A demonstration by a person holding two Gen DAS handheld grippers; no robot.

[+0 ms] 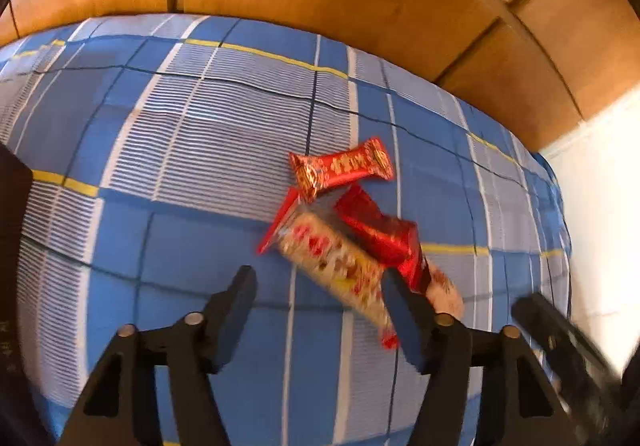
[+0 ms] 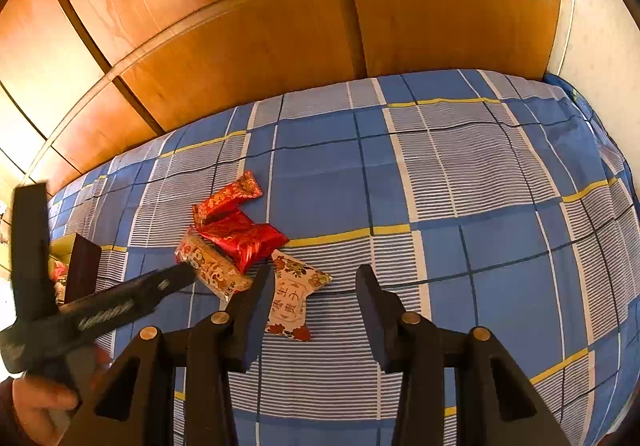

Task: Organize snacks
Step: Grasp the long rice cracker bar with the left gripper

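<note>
Four snack packets (image 2: 236,242) lie heaped mid-bed (image 2: 460,174), unsorted; your left claw (image 1: 320,286) and right claw (image 2: 316,282) gape empty.

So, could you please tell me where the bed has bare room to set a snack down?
The plaid bedsheet lies bare right of the white floral packet, and between the snacks and the wooden wardrobe. It is crowded around the red wrappers, where the left gripper reaches in.
</note>
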